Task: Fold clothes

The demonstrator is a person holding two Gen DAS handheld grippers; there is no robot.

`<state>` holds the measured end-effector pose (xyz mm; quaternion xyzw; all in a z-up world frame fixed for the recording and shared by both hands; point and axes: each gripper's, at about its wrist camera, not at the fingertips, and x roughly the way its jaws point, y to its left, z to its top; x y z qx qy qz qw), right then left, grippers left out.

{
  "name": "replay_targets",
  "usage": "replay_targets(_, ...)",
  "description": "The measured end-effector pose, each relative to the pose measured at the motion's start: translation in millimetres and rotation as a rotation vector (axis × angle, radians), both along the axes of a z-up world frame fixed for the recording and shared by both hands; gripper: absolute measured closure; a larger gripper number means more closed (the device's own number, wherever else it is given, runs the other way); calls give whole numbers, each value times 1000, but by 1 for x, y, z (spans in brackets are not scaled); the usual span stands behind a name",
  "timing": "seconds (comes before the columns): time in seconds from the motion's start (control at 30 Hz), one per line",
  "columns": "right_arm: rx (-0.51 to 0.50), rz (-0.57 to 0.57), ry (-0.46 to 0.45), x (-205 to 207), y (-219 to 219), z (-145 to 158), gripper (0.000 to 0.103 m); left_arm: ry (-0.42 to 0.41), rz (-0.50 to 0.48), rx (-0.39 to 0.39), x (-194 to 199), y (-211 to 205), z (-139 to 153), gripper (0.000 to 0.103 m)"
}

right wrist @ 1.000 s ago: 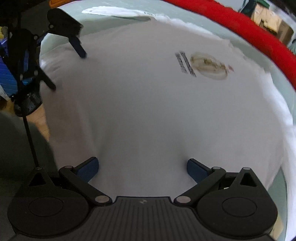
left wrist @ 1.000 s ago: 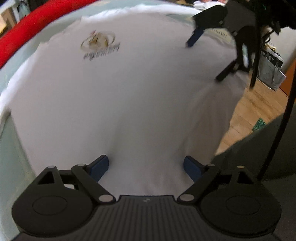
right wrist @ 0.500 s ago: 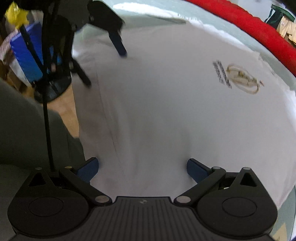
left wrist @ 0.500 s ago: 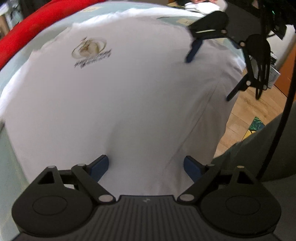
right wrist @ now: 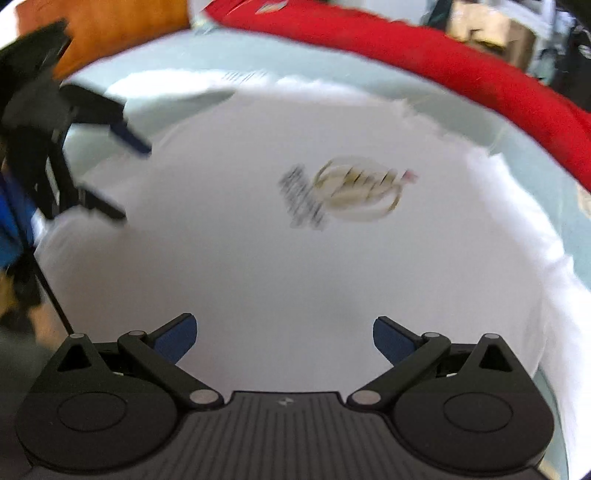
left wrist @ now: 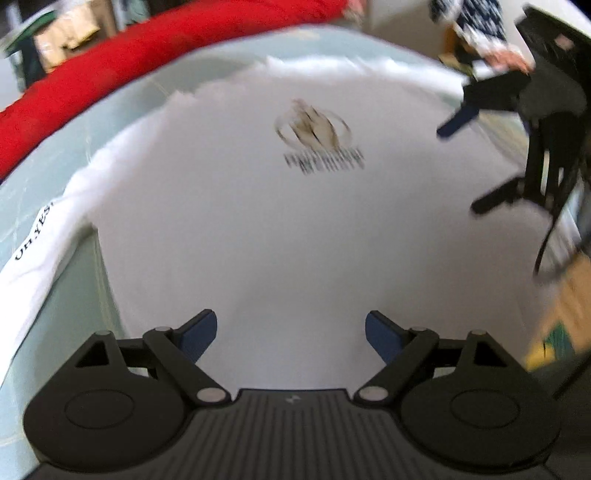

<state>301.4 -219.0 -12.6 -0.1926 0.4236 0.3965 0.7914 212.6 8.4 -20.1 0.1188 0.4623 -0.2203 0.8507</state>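
Pale green tabletop (left wrist: 155,99) carries a red cloth (left wrist: 147,55) along its far edge and the white T-shirt (left wrist: 277,229) spread flat across the middle. Left gripper (left wrist: 290,334) and right gripper (right wrist: 285,334) hang over its near hem, jaws spread wide, pinching nothing.

- The lettering under the emblem (left wrist: 313,127) on the white shirt (left wrist: 277,240) is smeared by motion blur and unreadable.
- The clutter (right wrist: 491,26) beyond the red cloth (right wrist: 424,51) is too blurred to identify.
- The black print (left wrist: 31,236) on the shirt's left fold is cut off.
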Motion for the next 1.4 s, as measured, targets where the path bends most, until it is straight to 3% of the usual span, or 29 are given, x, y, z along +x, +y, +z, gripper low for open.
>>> replay_targets(0.1,43,-82,22,17,8,-4,0,43,87,-42,11,-2,-13,16)
replay_targets(0.17,33,-132,82,18,8,-14,0,63,134,-60,-4,9,-12,16)
replay_targets(0.3,-7,-143,64,3,-2,-21,0,118,185,-65,-17,25,-1,17)
replay_targets(0.37,-18,-155,60,1,-2,-22,0,79,229,-64,-2,36,8,17)
replay_targets(0.5,-25,-217,79,13,9,-26,0,-74,362,-59,48,77,28,17)
replay_targets(0.6,-20,-265,95,14,3,-22,0,-178,467,-16,92,108,28,17)
replay_targets(0.67,-6,-291,98,16,5,-17,0,-190,546,36,121,124,17,17)
replay_targets(0.8,23,-298,89,25,19,-10,0,-126,670,22,148,147,-12,17)
replay_targets(0.9,39,-277,70,30,30,-3,0,-98,693,17,134,152,-31,15)
replay_targets(1.03,47,-273,60,36,39,3,0,-93,722,-8,110,164,-27,13)
replay_targets(1.2,65,-255,40,43,55,9,0,-191,697,3,119,169,-7,15)
replay_targets(1.4,106,-239,33,56,87,13,0,-117,803,-15,135,199,-33,14)
